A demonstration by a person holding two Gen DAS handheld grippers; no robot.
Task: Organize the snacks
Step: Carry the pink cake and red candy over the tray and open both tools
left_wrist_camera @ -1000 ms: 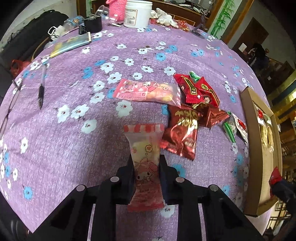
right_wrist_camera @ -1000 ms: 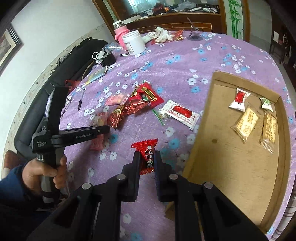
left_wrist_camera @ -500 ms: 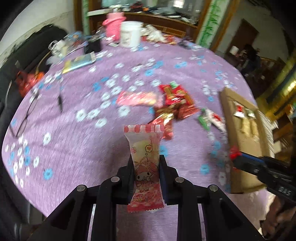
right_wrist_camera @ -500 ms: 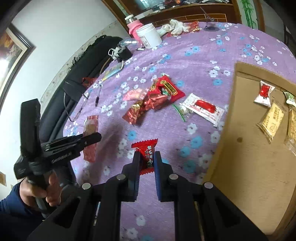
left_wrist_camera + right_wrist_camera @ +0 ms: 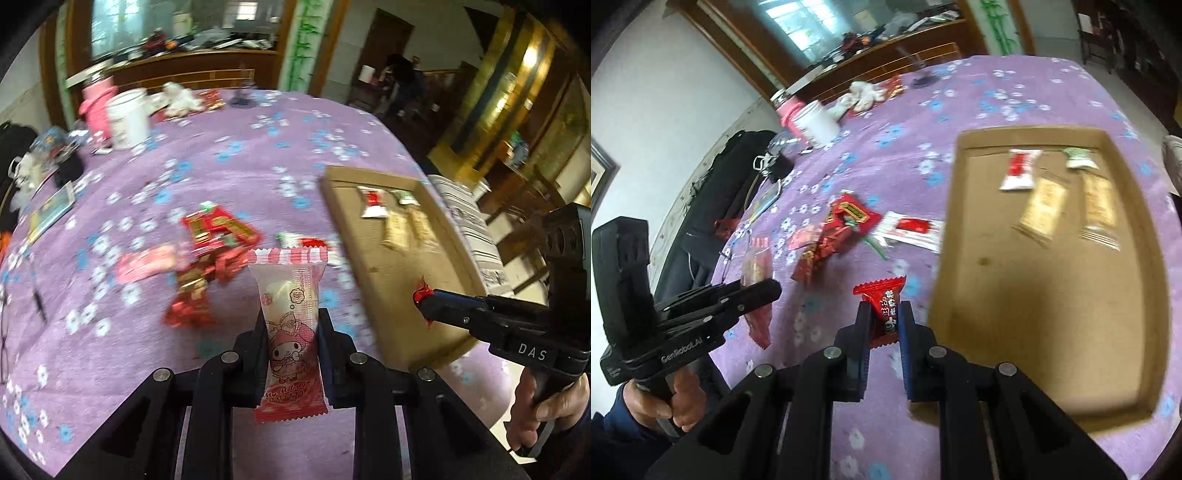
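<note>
Both tongs are loaded: the left tongs (image 5: 291,350) are clamped on a pink cartoon-print candy packet (image 5: 290,321), the right tongs (image 5: 883,321) on a small red candy (image 5: 882,310), both held above the purple floral desk (image 5: 240,155) beside the cardboard tray (image 5: 1049,295). To do this well, carry each over the tray's near rim, lower onto bare cardboard clear of the four packets at its far end, then let go one at a time so neither wrapper snags

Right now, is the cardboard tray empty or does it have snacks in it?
Not empty: the cardboard tray holds four wrapped snacks near its far end.
</note>
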